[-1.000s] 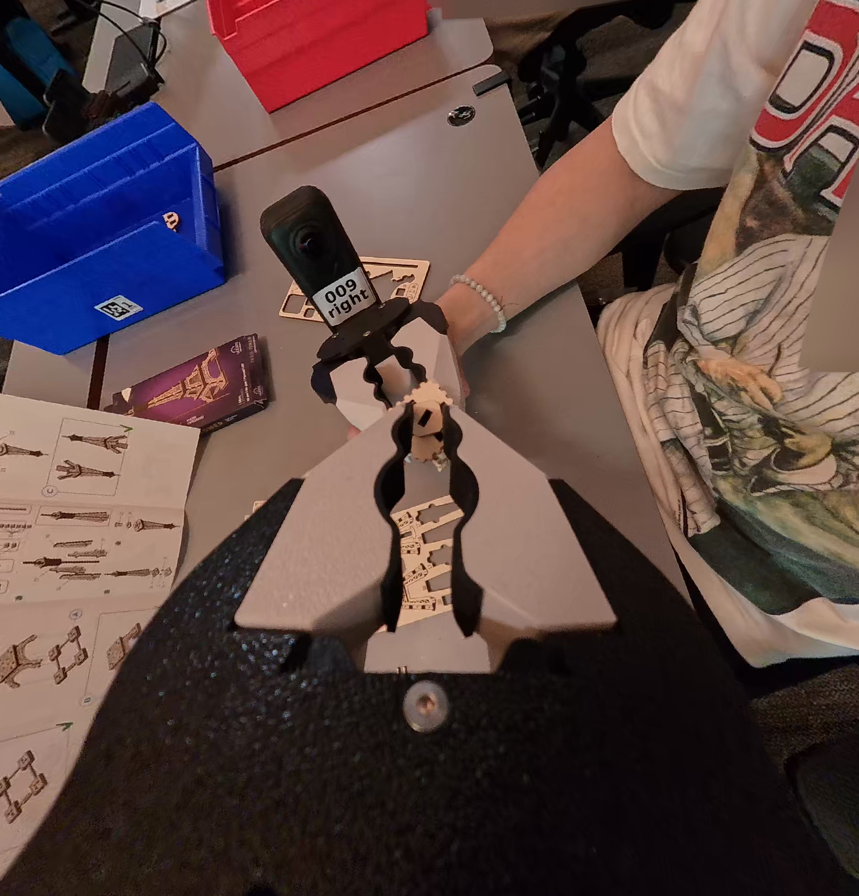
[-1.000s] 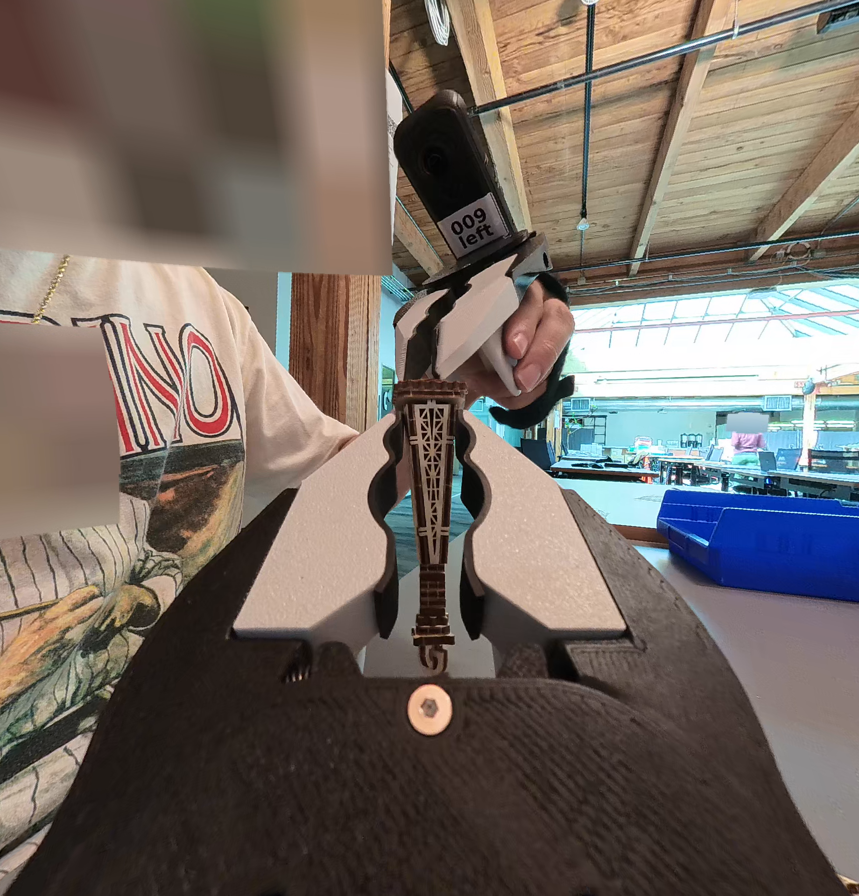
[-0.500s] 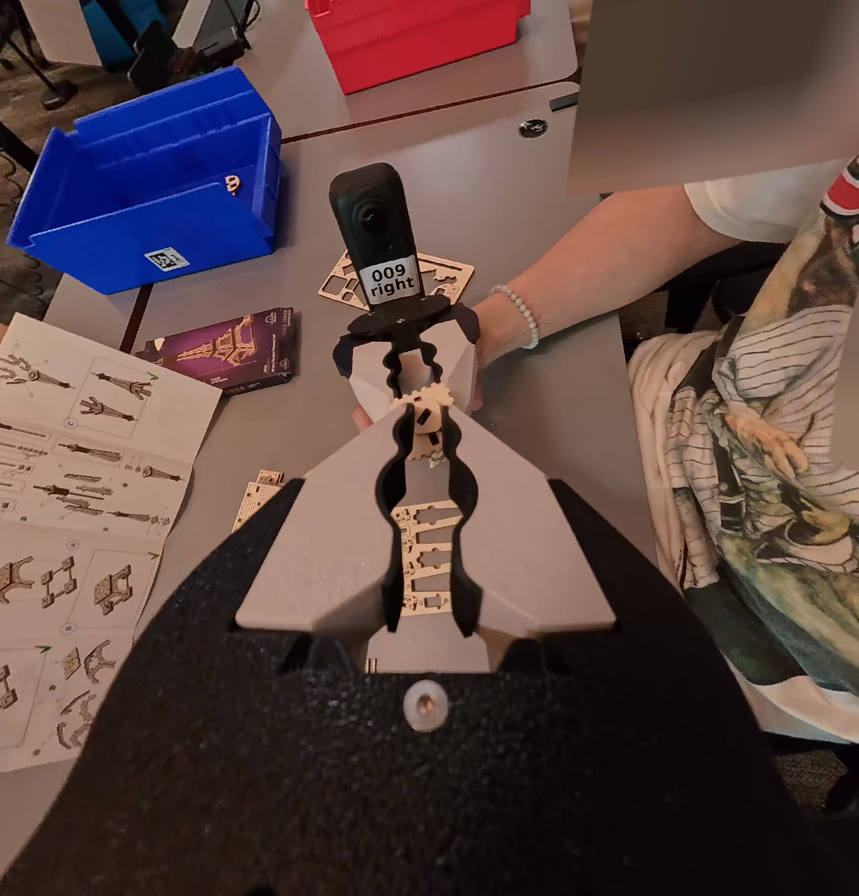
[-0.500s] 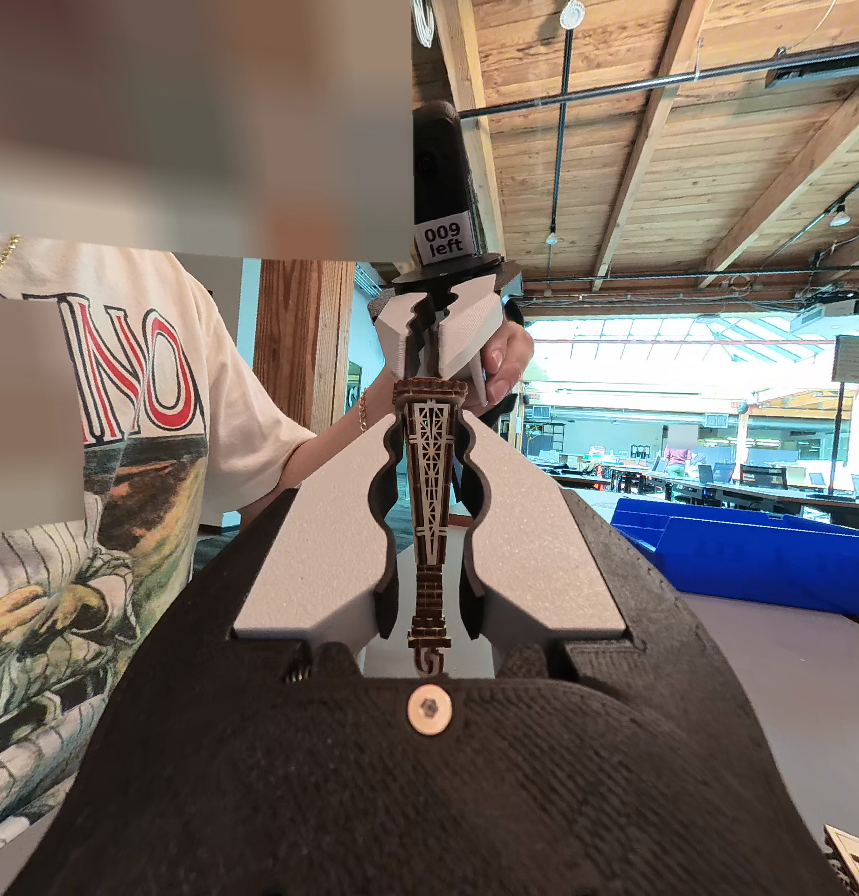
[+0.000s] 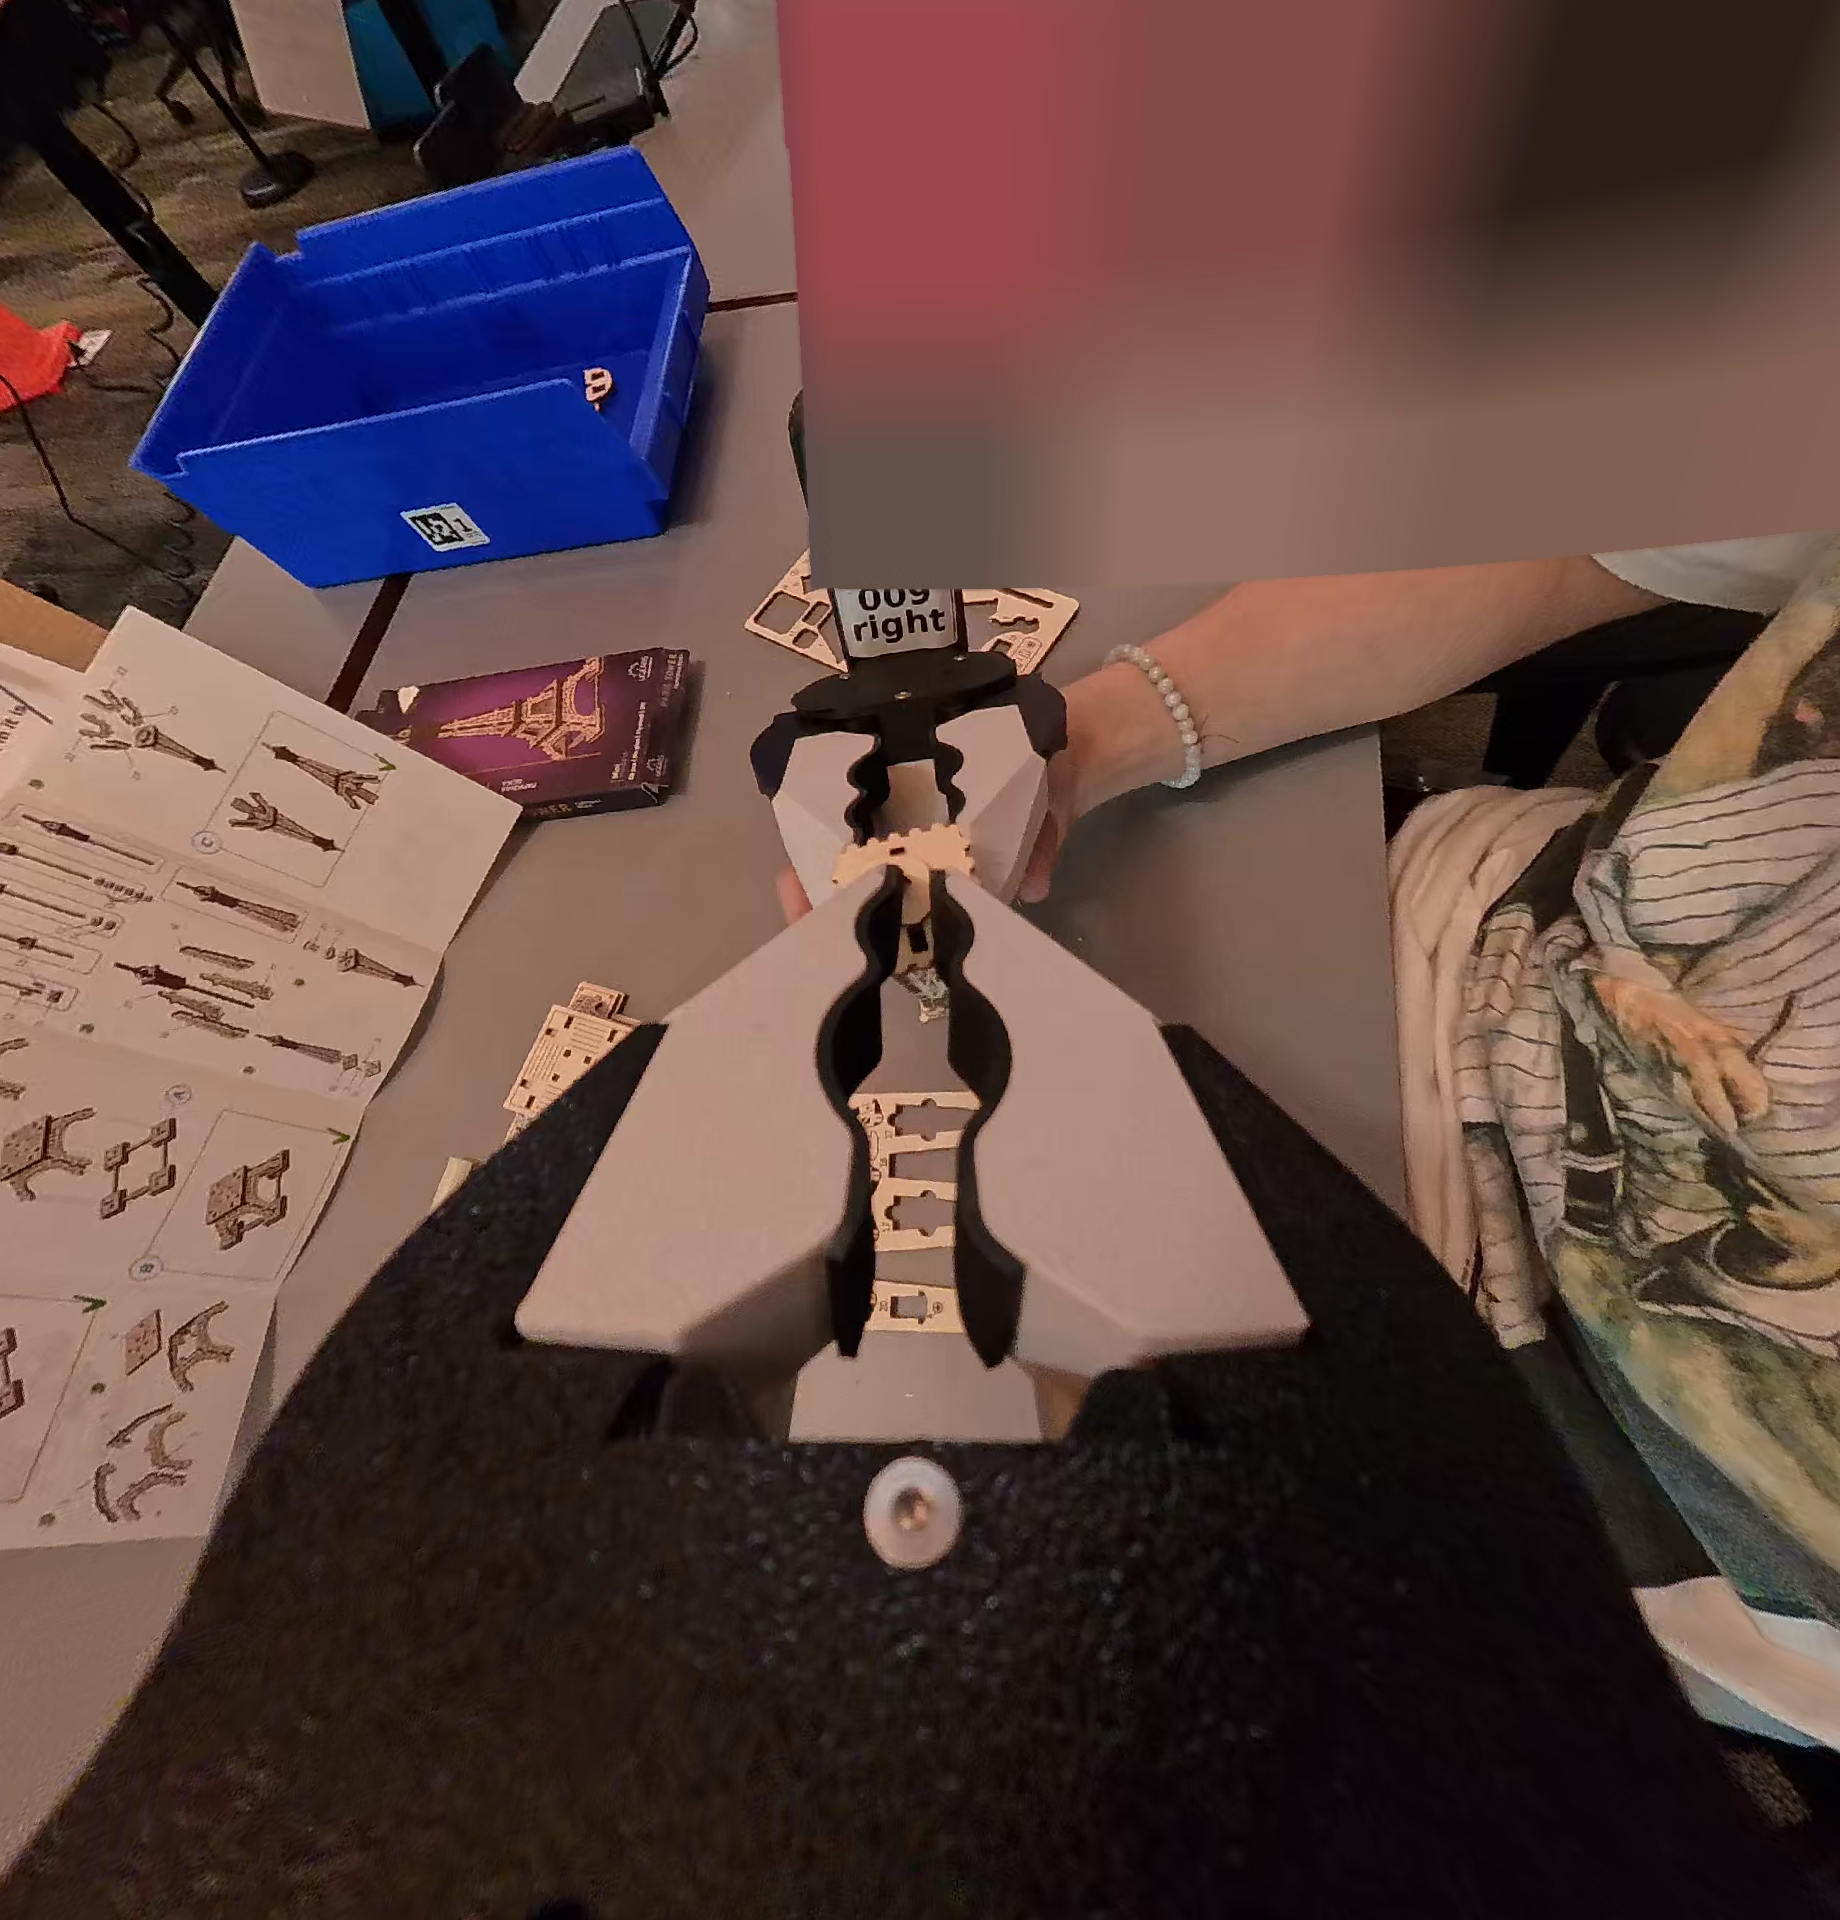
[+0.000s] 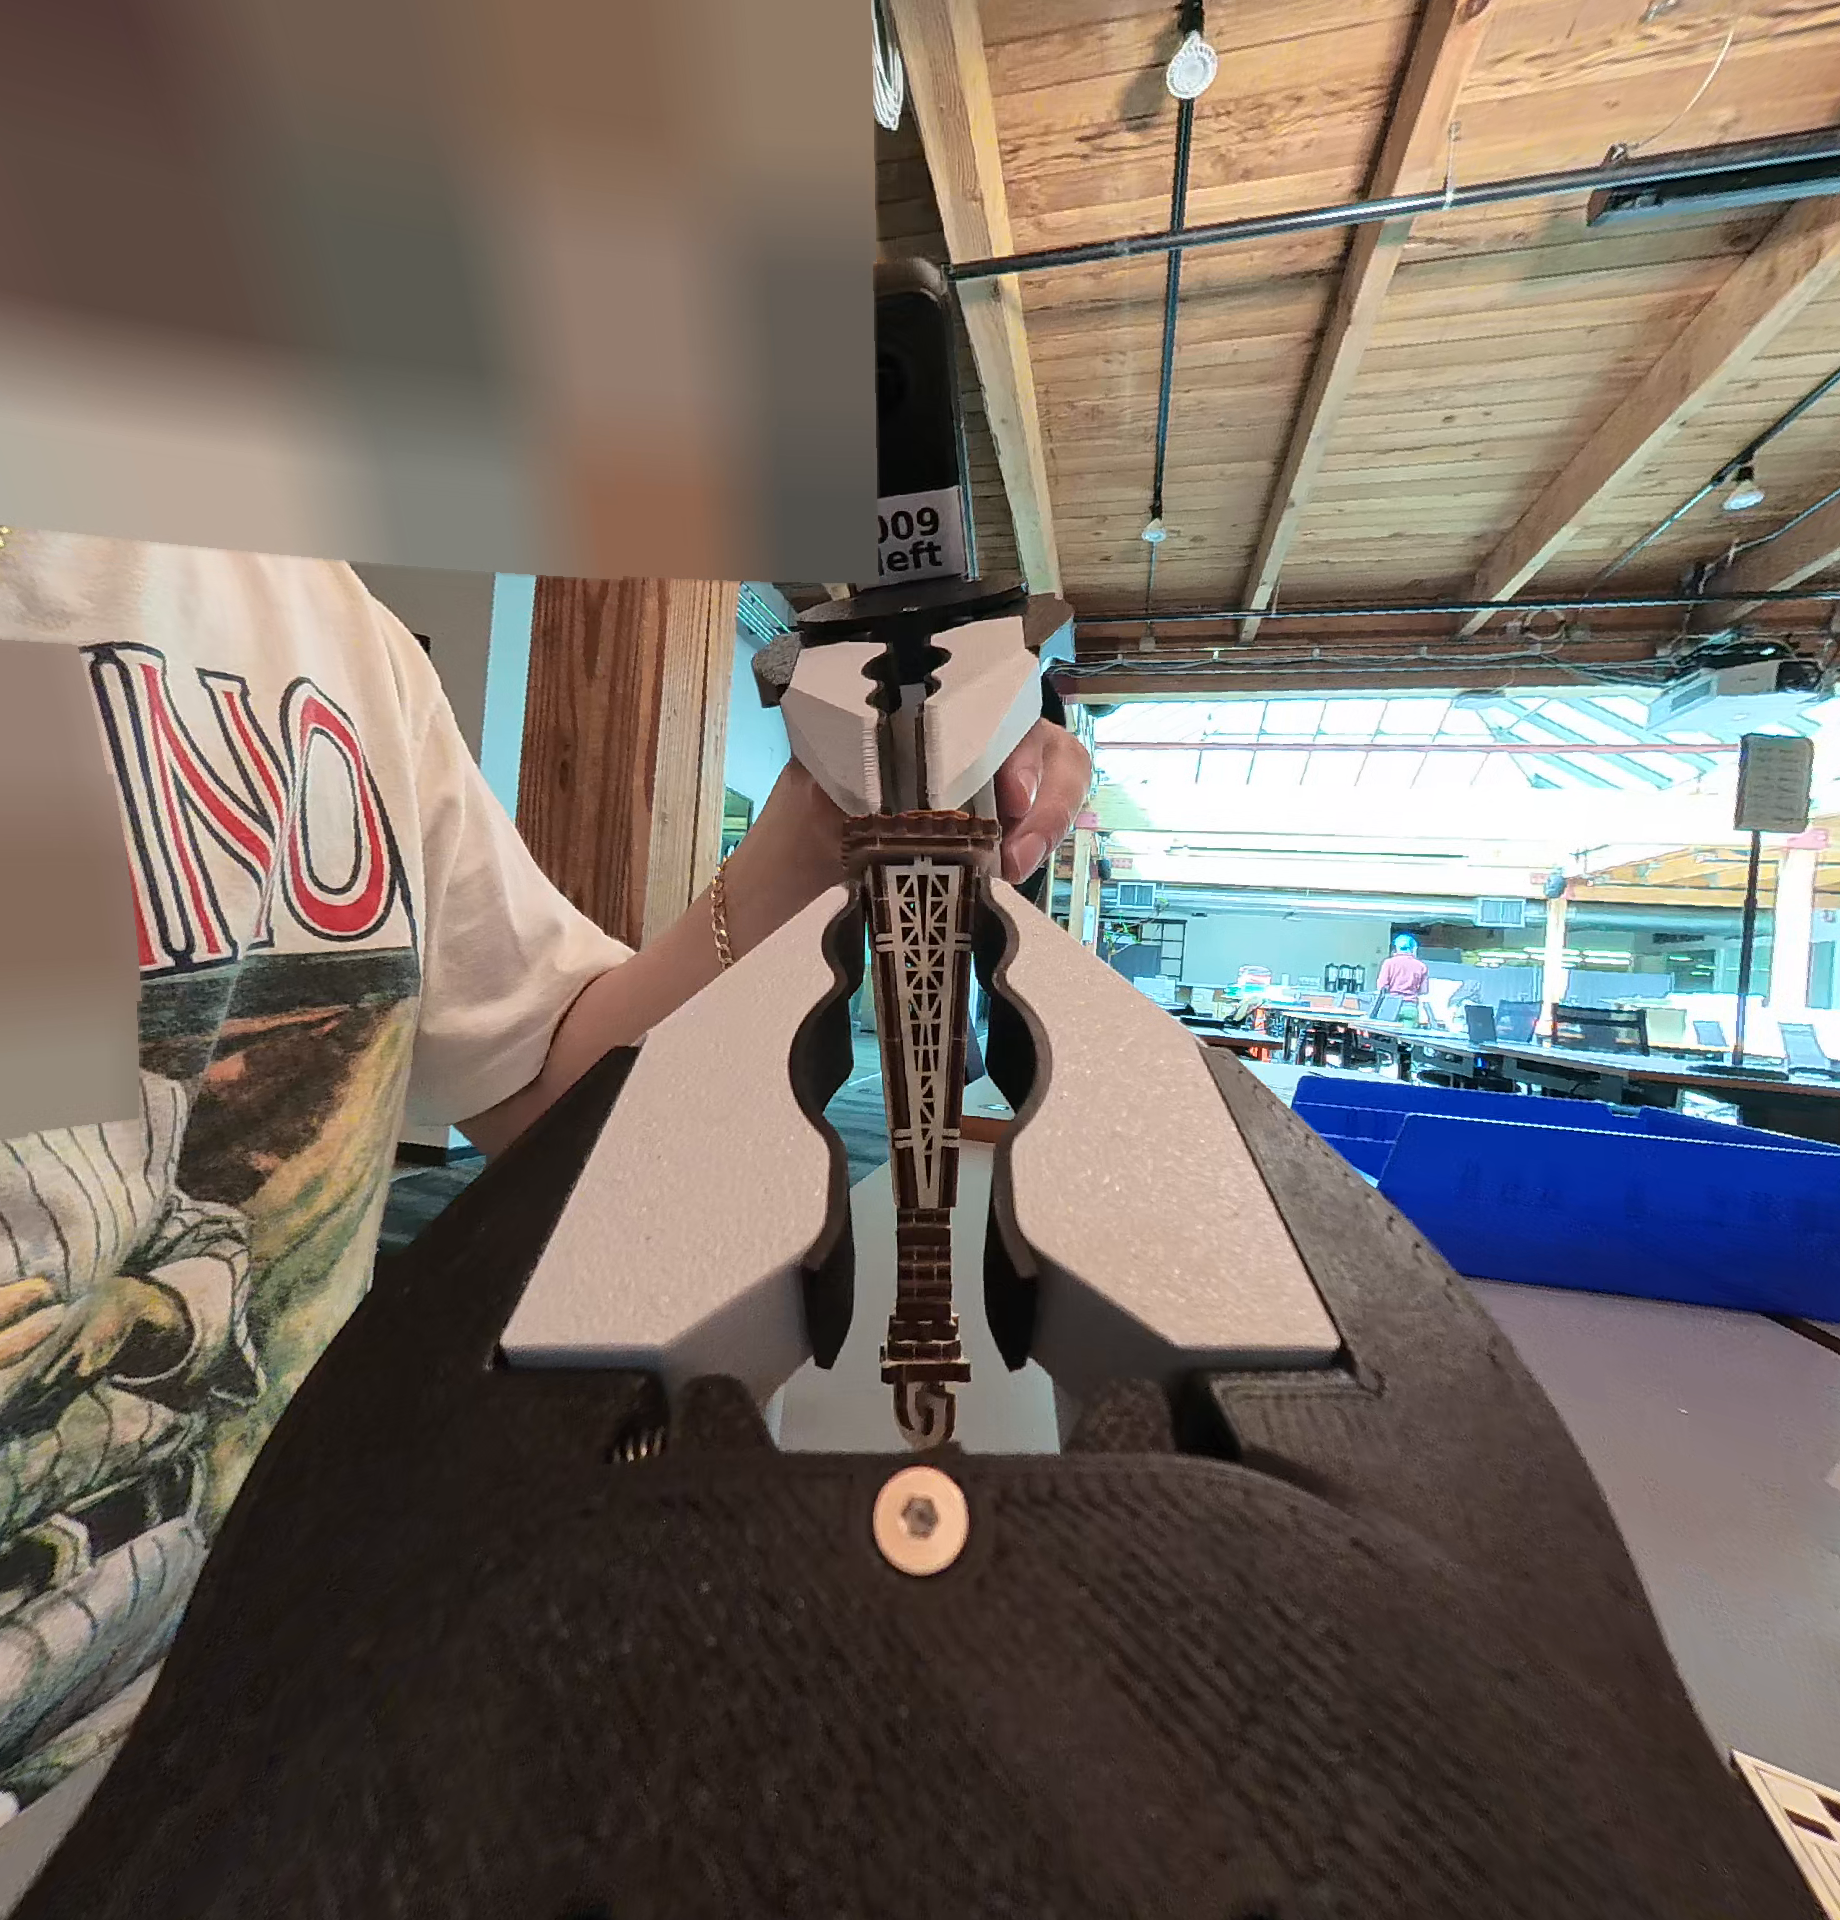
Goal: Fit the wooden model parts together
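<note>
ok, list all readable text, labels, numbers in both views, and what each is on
Not quoting writing; carriers only:
White camera label, left wrist view: legible.
White camera label, right wrist view: partly hidden.
White code sticker on blue plastic bin: legible.
Flat purple cardboard box: small print.
White paper instruction sheets: mostly too small.
White printed T-shirt: large red letters, cut off.

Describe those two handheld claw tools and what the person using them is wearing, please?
Each gripper has two pale grey wedge-shaped fingers with wavy black inner pads, set on a rough black body with a silver screw. On each sits a black camera with a white label. The person wears a cream T-shirt with a printed picture, a pearl bracelet and a gold chain bracelet.
</note>
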`<act>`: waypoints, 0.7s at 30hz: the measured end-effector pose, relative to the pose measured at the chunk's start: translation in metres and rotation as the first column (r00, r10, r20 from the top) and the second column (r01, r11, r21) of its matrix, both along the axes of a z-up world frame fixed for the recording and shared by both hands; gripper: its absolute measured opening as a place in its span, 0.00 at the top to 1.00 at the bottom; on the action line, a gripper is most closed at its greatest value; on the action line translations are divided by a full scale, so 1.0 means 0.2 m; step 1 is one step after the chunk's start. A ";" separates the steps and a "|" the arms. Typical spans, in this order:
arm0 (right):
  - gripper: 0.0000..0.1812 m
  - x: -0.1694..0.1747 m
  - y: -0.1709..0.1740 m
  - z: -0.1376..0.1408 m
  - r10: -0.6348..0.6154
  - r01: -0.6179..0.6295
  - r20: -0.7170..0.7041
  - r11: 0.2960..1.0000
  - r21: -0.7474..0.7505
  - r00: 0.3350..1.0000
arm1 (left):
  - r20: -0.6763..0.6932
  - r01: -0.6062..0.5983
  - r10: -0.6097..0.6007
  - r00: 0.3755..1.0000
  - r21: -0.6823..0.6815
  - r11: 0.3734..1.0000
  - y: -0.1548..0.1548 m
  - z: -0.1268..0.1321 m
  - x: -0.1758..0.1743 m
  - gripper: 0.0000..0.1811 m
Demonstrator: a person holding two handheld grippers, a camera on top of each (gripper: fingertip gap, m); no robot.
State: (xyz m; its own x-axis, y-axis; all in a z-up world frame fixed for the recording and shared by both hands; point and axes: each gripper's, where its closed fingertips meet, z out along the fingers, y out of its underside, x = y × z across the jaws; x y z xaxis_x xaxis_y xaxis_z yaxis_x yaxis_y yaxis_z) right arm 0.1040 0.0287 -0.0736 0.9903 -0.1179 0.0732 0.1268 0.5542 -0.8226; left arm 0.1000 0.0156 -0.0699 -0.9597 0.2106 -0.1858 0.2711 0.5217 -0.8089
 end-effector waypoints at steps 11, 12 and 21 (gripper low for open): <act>0.90 -0.03 0.02 0.00 0.037 -0.037 0.010 0.999 -0.010 0.999 | -0.031 0.047 -0.048 0.998 -0.025 0.999 0.03 0.03 0.00 0.92; 0.90 -0.03 0.02 0.00 0.043 -0.043 0.011 0.999 -0.011 0.999 | -0.037 0.061 -0.062 0.997 -0.023 0.998 0.03 0.02 -0.01 0.92; 0.90 -0.04 0.02 0.00 0.052 -0.052 0.010 0.999 -0.013 0.999 | -0.044 0.068 -0.069 0.997 -0.022 0.997 0.02 -0.01 -0.03 0.93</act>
